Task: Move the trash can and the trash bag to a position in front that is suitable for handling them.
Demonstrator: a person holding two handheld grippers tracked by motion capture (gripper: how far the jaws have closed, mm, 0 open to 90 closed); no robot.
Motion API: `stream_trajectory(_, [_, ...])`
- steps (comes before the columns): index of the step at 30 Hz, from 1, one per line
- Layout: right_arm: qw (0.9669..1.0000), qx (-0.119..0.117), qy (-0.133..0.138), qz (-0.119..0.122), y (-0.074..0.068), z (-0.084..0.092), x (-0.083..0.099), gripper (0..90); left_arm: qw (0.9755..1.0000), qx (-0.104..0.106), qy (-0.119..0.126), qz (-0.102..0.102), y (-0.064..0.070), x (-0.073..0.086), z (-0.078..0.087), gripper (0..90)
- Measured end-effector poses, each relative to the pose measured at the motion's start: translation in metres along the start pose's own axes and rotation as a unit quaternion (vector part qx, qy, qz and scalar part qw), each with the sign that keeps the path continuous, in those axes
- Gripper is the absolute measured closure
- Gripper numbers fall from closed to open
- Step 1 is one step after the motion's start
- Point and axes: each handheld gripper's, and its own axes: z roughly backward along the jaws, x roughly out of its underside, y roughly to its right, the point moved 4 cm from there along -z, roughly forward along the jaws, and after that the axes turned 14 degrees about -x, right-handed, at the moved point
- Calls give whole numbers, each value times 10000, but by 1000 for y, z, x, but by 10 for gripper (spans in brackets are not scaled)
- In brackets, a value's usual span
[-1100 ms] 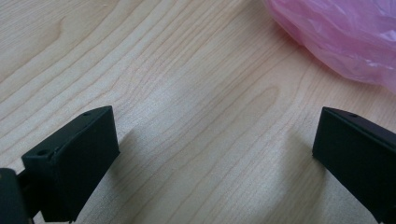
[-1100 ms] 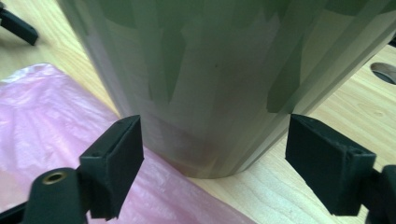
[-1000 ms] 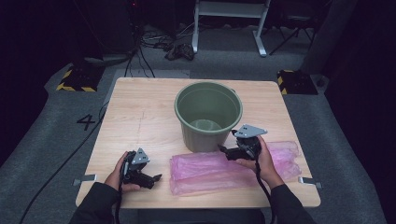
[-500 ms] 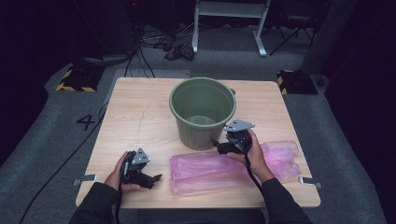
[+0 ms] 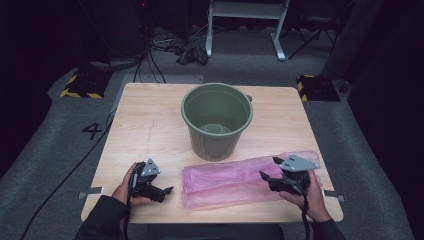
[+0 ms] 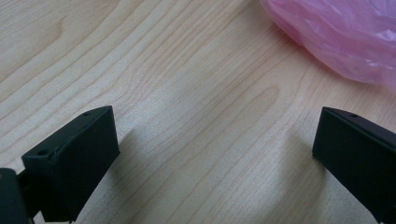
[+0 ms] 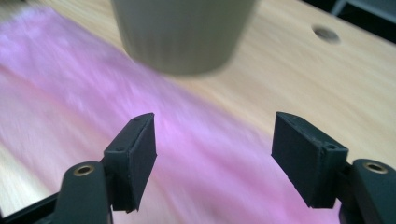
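A: Where does the pink bag (image 5: 245, 179) lie?
B: Flat on the table (image 5: 150, 130), in front of the green bucket (image 5: 216, 120). The right gripper (image 5: 265, 178) hovers over its right part; its jaws have just been closing yet stand apart, gripping nothing.
A: And the left gripper (image 5: 167, 190)?
B: Released, jaws wide over bare wood, just left of the bag's end.
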Motion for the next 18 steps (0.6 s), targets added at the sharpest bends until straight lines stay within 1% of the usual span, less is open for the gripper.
stream_trajectory(1, [9999, 31, -5, -101, 1, 7, 9, 303, 10000, 0, -3, 1, 0, 0, 0, 2])
stream_trajectory(2, [9999, -10, 15, -151, 0, 12, 16, 299, 10000, 1, 0, 4, 0, 0, 0, 1])
stream_trajectory(4, [9996, 12, 0, -265, 2, 18, 28, 298, 10000, 1, -1, 1, 0, 0, 0, 2])
stream_trajectory(5, [9994, -24, 33, -347, 2, 20, 33, 305, 10000, 13, 6, 13, 0, 0, 0, 2])
stream_trajectory(6, [9990, -122, 57, -415, 2, 20, 39, 310, 10000, 15, 8, 14, 0, 0, 0, 1])
stream_trajectory(9, [9985, -196, -84, -503, 3, 15, 54, 312, 10000, 7, 3, 3, 0, 0, 0, 1])
stream_trajectory(10, [9984, -186, -190, -505, 6, 9, 60, 318, 10000, 10, 0, 19, 0, 0, -1, 1])
stream_trajectory(11, [9984, -186, -190, -505, 6, 9, 60, 318, 10000, 7, -2, 19, 1, 0, -1, 1])
stream_trajectory(13, [9976, -256, -165, -625, 9, 4, 64, 331, 10000, 1, 4, 25, 1, -1, -1, 2])
stream_trajectory(14, [9971, -238, -149, -702, 12, 0, 67, 342, 10000, -2, 4, 29, 1, -1, -1, 2])
stream_trajectory(15, [9972, -208, -167, -702, 13, -2, 69, 347, 10000, -5, 1, 30, 1, -1, -1, 2])
stream_trajectory(18, [9968, -216, -234, -733, 16, -6, 73, 359, 10000, -12, 7, 40, 1, -1, -1, 2])
